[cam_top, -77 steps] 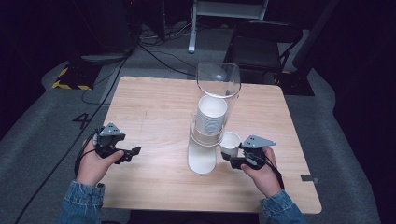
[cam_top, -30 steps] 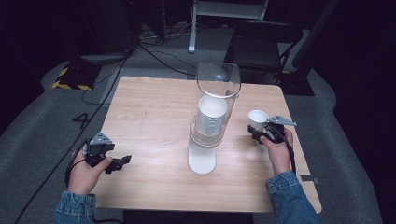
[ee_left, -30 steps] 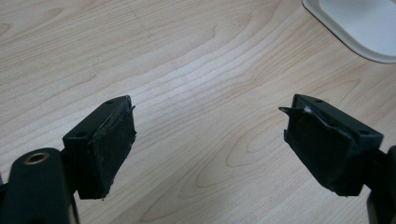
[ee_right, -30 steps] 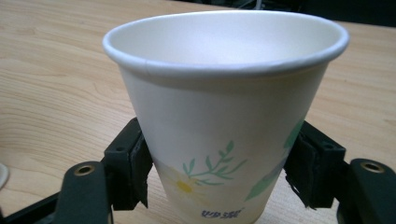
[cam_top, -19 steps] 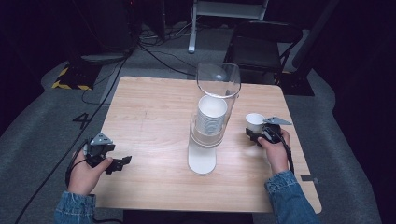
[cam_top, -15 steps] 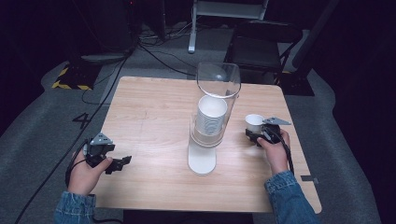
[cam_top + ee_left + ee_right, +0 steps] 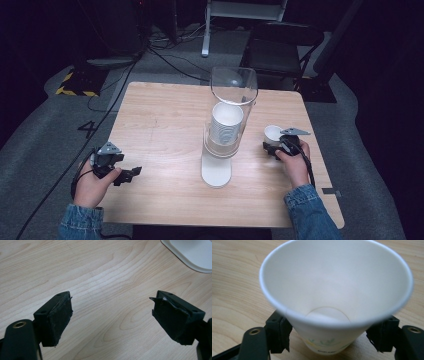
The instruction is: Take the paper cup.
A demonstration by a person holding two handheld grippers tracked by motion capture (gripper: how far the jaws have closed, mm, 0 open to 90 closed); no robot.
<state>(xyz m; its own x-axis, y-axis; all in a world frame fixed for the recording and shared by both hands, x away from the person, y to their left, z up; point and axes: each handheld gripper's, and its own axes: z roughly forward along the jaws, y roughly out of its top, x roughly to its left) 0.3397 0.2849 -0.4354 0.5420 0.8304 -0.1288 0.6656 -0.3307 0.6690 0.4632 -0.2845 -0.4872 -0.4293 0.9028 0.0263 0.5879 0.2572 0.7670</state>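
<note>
On the right side of the table (image 7: pixel 165 125), just right of the clear cup dispenser (image 7: pixel 227 120), my right gripper (image 7: pixel 328 336) has 1 white paper cup (image 7: pixel 337 290) clamped between its 2 jaws, low on the wall near the base. Cup's upright, empty, mouth toward the cam. I judge it v. light, thin and easy to crush, so I'd squeeze gently & stay low where it's stiffest. Left gripper (image 7: pixel 112 320) hangs over bare wood near left, jaws wide apart, nothing in them, well apart from the cup.
</note>
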